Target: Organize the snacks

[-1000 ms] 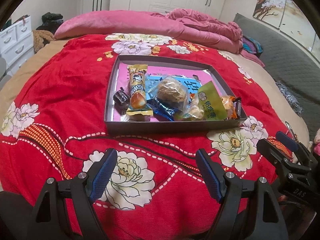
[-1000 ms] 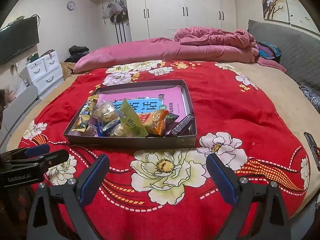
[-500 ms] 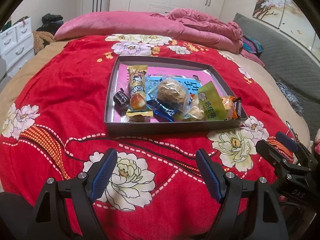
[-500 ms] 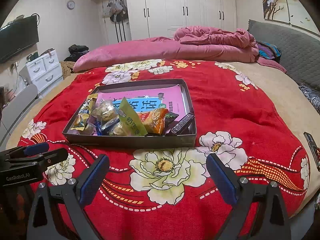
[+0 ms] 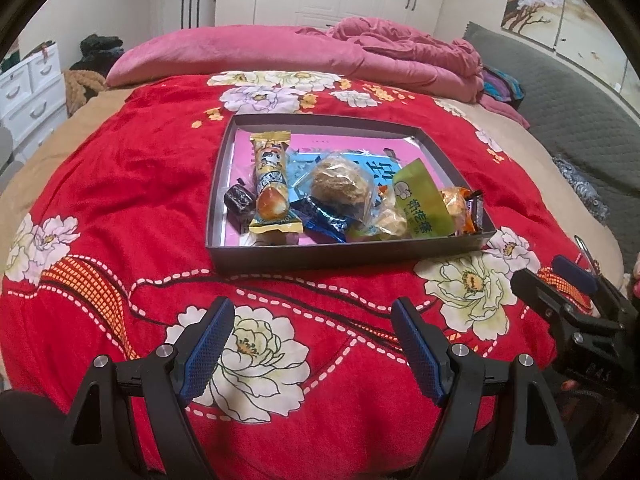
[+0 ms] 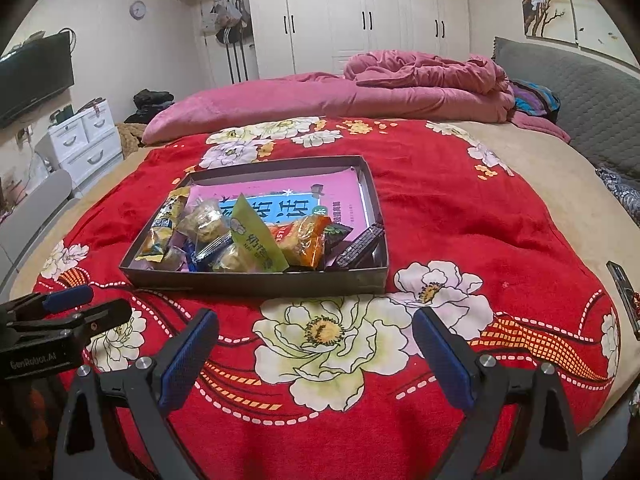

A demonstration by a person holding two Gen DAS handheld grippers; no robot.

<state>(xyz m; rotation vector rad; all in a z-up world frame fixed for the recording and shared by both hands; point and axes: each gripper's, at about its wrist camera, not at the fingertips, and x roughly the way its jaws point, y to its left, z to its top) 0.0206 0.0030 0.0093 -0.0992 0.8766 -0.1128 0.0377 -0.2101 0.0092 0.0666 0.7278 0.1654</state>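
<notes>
A shallow grey box [image 5: 348, 254] [image 6: 256, 282] with a pink printed bottom lies on a red flowered blanket [image 5: 120, 184]. Several wrapped snacks are heaped at its near end: a long yellow packet [image 5: 271, 184], a clear bag with a round brown cake [image 5: 340, 186], a green packet [image 5: 422, 204] [image 6: 256, 242], an orange packet [image 6: 304, 242], a small dark sweet [image 5: 240, 199] and a dark bar [image 6: 360, 246]. My left gripper [image 5: 312, 320] hangs open over the blanket short of the box, nothing between its blue pads. My right gripper [image 6: 316, 332] is likewise open and empty, beside it.
A rumpled pink quilt [image 6: 400, 84] lies across the far side of the bed. A grey padded headboard [image 6: 580, 92] runs along the right. White drawers [image 6: 86, 140] and a wall television [image 6: 36, 76] stand at the left. A small dark object [image 6: 624, 292] lies near the blanket's right edge.
</notes>
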